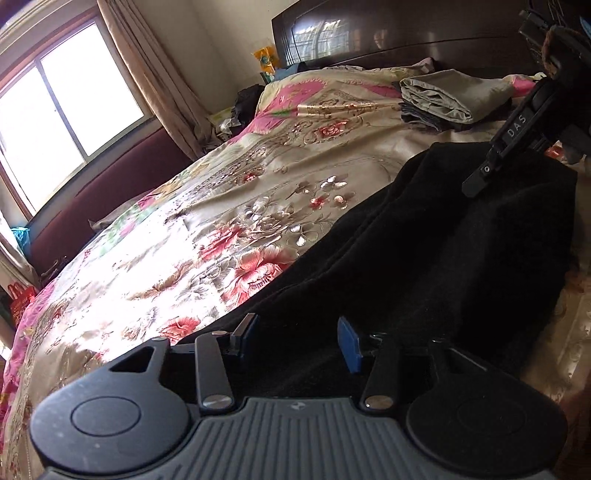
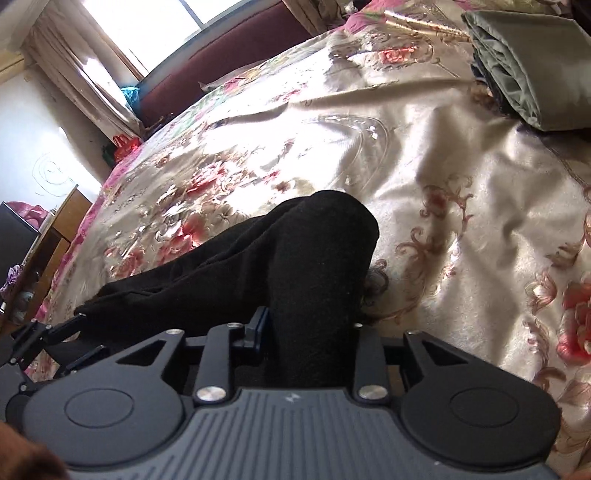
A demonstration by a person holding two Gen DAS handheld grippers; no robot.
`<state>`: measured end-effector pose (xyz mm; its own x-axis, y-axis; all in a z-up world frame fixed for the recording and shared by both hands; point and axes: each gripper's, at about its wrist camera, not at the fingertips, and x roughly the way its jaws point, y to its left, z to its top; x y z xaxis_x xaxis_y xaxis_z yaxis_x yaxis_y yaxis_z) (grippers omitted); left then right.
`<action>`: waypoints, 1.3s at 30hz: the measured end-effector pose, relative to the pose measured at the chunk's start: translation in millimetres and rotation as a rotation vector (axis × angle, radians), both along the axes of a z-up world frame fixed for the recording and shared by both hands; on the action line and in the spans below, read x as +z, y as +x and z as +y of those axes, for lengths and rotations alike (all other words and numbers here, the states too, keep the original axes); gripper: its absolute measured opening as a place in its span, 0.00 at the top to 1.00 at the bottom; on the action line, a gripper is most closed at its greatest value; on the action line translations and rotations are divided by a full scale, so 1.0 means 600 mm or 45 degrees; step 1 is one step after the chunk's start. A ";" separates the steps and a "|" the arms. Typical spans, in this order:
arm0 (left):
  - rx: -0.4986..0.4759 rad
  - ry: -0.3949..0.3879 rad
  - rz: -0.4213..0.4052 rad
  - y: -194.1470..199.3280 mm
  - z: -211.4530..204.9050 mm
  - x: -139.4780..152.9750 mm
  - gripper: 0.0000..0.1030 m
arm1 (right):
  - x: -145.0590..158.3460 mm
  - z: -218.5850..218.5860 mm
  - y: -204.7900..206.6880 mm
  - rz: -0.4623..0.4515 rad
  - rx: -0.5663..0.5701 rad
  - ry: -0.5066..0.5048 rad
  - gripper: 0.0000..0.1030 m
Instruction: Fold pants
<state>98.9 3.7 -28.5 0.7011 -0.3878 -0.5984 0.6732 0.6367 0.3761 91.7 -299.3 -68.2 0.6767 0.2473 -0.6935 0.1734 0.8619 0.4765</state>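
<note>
Black pants [image 1: 424, 251] lie on a floral satin bedspread [image 1: 240, 177]. My left gripper [image 1: 299, 339] is open, its blue pads apart just above the near edge of the black fabric. The right gripper shows in the left wrist view [image 1: 476, 184] at the far end of the pants. In the right wrist view the pants [image 2: 295, 251] run between my right gripper's fingers [image 2: 306, 328]; the fabric fills the gap and hides the right finger, so the grip cannot be judged. The left gripper shows at the left edge of that view [image 2: 48, 336].
A stack of folded clothes, olive on top [image 1: 450, 96] [image 2: 535, 66], sits near the dark headboard [image 1: 388, 33]. A window with curtains [image 1: 74, 103] and a maroon padded bench [image 1: 110, 192] lie beyond the bed. A wooden cabinet [image 2: 55, 229] stands by the bed.
</note>
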 end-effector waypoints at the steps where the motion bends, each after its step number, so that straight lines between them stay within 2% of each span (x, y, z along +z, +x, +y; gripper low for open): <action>1: -0.011 0.030 0.042 0.002 0.000 -0.005 0.36 | -0.004 -0.004 -0.003 0.019 -0.015 0.019 0.67; 4: -0.012 0.145 0.055 -0.004 0.006 -0.048 0.36 | -0.006 -0.023 -0.013 0.036 -0.022 0.096 0.67; 6: 0.014 0.106 0.072 -0.005 0.016 -0.045 0.36 | 0.000 -0.046 -0.036 0.044 -0.077 0.124 0.64; 8: 0.033 0.052 0.090 -0.007 0.023 -0.028 0.36 | 0.022 -0.068 -0.067 0.007 -0.172 0.022 0.63; 10: 0.037 0.036 0.047 -0.014 0.027 -0.015 0.36 | 0.056 -0.061 -0.087 -0.089 -0.171 -0.029 0.65; 12: 0.033 0.001 0.026 -0.018 0.024 -0.004 0.36 | 0.082 -0.024 -0.088 -0.188 -0.039 -0.024 0.65; 15: 0.035 -0.053 0.026 -0.019 0.011 -0.001 0.36 | 0.074 0.064 -0.047 -0.171 0.187 0.000 0.67; 17: 0.036 -0.036 0.052 -0.018 0.007 -0.015 0.36 | 0.035 0.117 -0.023 -0.081 0.320 -0.014 0.70; 19: 0.051 0.035 0.105 -0.016 0.011 -0.042 0.36 | -0.016 0.150 -0.013 0.082 0.406 -0.044 0.68; 21: 0.045 0.017 0.119 -0.024 0.028 -0.048 0.36 | -0.025 0.164 -0.021 0.078 0.432 -0.119 0.69; 24: 0.046 -0.028 0.091 -0.029 0.033 -0.019 0.36 | 0.022 0.154 -0.014 -0.005 0.416 -0.053 0.69; 27: 0.032 -0.138 0.065 -0.019 0.029 0.011 0.36 | 0.054 0.161 0.026 -0.111 0.448 -0.066 0.69; 29: 0.042 -0.194 0.049 0.000 0.019 0.016 0.36 | 0.039 0.167 0.075 -0.092 0.454 -0.060 0.69; 31: 0.065 -0.189 0.053 0.024 0.008 -0.003 0.36 | 0.002 0.175 0.130 -0.018 0.460 -0.027 0.75; 33: 0.103 -0.139 0.121 0.052 0.003 -0.036 0.36 | -0.031 0.170 0.176 0.046 0.395 -0.031 0.96; 34: 0.136 -0.093 0.161 0.066 0.004 -0.059 0.35 | -0.041 0.162 0.194 0.034 0.367 -0.028 1.00; 36: 0.133 -0.127 0.170 0.070 0.019 -0.081 0.34 | -0.059 0.142 0.219 0.035 0.262 -0.025 1.00; 37: 0.141 -0.146 0.174 0.070 0.024 -0.080 0.34 | -0.068 0.132 0.226 0.043 0.230 0.049 1.00; 39: 0.168 -0.143 0.164 0.068 0.024 -0.071 0.33 | -0.056 0.129 0.208 0.006 0.209 0.060 0.99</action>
